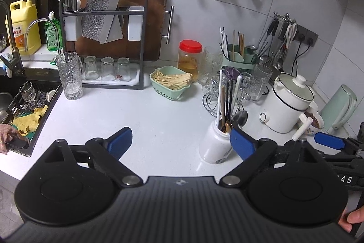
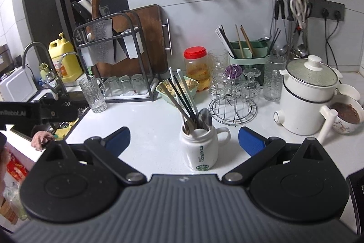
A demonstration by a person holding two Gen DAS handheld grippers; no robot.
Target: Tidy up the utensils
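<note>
Right wrist view: white mug [image 2: 200, 148] stands on the counter [image 2: 147, 124] at about 12 o'clock from the right gripper [image 2: 184, 140], roughly centred between its wide-spread blue fingers [image 2: 251, 142], neither pad touching it. The mug is packed with utensils [image 2: 184, 95]: chopsticks, white sticks and a spoon, all leaning toward 11 o'clock. Handle points to 3 o'clock.

Left wrist view: left gripper [image 1: 182, 142] also spread wide, nothing between the fingers [image 1: 120, 142]; the mug [image 1: 215, 145] sits at 2 o'clock, just behind the right-hand finger, contact unclear. The green utensil holder [image 1: 238, 58] with more chopsticks sits far back at 1 o'clock, behind a wire rack of glasses [image 1: 229, 92].

Judgement: utensils look gathered in the mug, both grippers empty, task seems near its end or between steps.

Risks: the mug is top-heavy with long leaning sticks, so a finger clipping it could tip it or spill the lot. The left finger is close enough to nudge it on any sideways swing. Reaching back to the green holder means passing over the glasses; a low pass could knock them.
</note>
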